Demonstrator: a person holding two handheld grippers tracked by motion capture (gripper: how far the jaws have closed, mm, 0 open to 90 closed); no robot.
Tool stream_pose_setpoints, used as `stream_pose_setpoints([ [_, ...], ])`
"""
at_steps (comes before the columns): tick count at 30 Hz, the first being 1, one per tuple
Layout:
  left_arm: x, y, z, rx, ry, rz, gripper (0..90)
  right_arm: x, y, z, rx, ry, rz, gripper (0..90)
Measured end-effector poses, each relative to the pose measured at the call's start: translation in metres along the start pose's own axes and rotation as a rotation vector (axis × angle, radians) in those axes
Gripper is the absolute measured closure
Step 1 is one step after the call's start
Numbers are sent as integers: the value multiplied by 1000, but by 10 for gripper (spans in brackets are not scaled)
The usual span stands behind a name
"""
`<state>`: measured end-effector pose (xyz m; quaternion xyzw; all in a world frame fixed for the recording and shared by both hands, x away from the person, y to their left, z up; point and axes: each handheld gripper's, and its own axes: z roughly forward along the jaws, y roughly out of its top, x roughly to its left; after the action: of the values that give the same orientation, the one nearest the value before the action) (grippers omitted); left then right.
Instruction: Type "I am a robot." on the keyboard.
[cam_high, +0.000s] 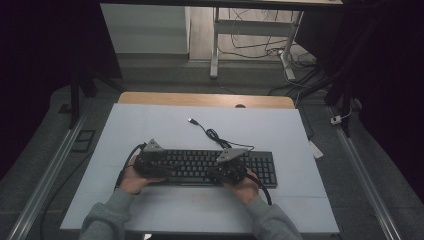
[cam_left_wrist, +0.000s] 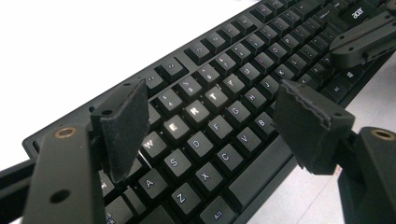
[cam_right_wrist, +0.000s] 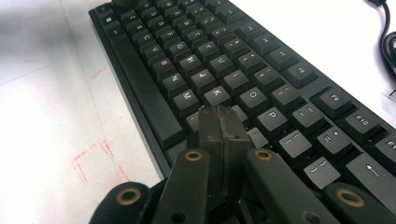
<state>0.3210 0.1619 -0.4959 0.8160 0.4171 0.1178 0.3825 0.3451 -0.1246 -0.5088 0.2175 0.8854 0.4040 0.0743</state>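
A black keyboard (cam_high: 260, 167) lies on the white mat (cam_high: 150, 125), its cable coiling back to a loose USB plug (cam_high: 192, 120). My left gripper (cam_high: 161, 166) hovers over the keyboard's left end. In the left gripper view it (cam_left_wrist: 212, 114) stands open, its pads wide apart above the letter keys of the keyboard (cam_left_wrist: 219, 93), with nothing between them. My right gripper (cam_high: 226, 169) is over the middle-right keys. In the right gripper view its jaws (cam_right_wrist: 222, 116) are pressed together, shut on nothing, just above the keyboard (cam_right_wrist: 210, 60) near the K and P keys.
The mat covers a wooden table (cam_high: 200, 98). Bare mat lies in front of and behind the keyboard. Faint red marks (cam_right_wrist: 93, 158) show on the mat near the keyboard's front edge. Desk legs and floor cables (cam_high: 250, 45) stand beyond the table.
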Motion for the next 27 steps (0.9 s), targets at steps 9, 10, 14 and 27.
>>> stream_pose_setpoints([
  [9, 0, 0, 0, 3, -1, 4, 271, 0, -1, 6, 18, -13, 1, 895],
  [10, 0, 0, 0, 3, -1, 4, 271, 0, -1, 7, 21, -14, -1, 895],
  [14, 0, 0, 0, 3, -1, 4, 271, 0, -1, 8, 23, -14, 3, 895],
  [27, 0, -1, 0, 3, 1, 4, 269, -4, -1, -7, -29, -34, 7, 895],
])
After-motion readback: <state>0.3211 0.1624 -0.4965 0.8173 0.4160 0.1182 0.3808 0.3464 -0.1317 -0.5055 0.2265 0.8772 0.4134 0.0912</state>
